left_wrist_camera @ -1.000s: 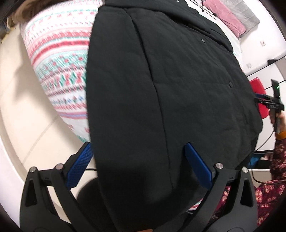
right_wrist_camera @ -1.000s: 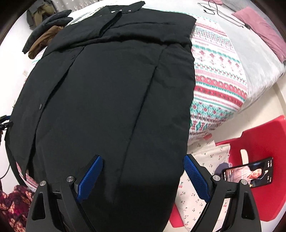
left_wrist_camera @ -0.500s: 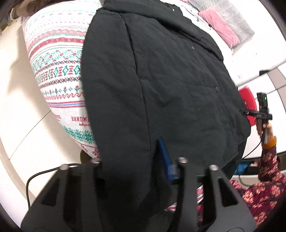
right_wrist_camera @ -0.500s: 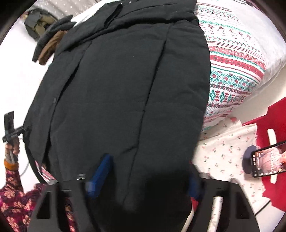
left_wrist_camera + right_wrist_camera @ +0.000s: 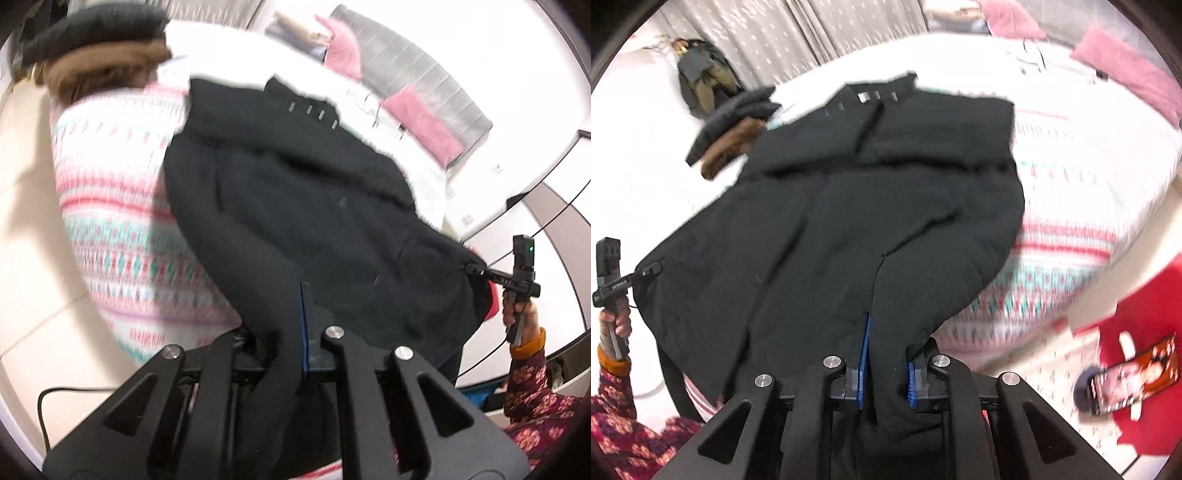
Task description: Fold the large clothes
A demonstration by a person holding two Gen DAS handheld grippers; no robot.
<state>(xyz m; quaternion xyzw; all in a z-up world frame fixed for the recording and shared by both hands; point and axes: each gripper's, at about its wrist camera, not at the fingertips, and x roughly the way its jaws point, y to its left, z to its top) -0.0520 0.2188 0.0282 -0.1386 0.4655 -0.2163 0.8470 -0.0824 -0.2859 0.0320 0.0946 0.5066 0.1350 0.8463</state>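
A big black quilted coat (image 5: 314,206) lies spread out on a bed with a white, pink and green patterned blanket (image 5: 118,236). The bottom edge of the coat hangs off the near side of the bed, right at both claws.

The left claw (image 5: 295,332) is clenched on the bottom edge of the coat. The black cloth is bunched up between its black fingers, and only a thin blue strip of one pad shows. The rest of the coat stretches up and away in front of this claw. Far off to its right, the right claw (image 5: 476,271) pinches the other corner of the coat.

The right claw (image 5: 886,369) is also clenched on the coat edge. A thick fold of black cloth sits squeezed between its two blue pads (image 5: 863,362). Far off to its left, the left claw (image 5: 650,271) grips the other corner.

Ahead of the right claw and to the left, past the coat, a dark grey and brown pile of clothes (image 5: 731,125) sits on the bed. Down to its right, a phone with a lit screen (image 5: 1134,373) rests on a red chair (image 5: 1145,314).
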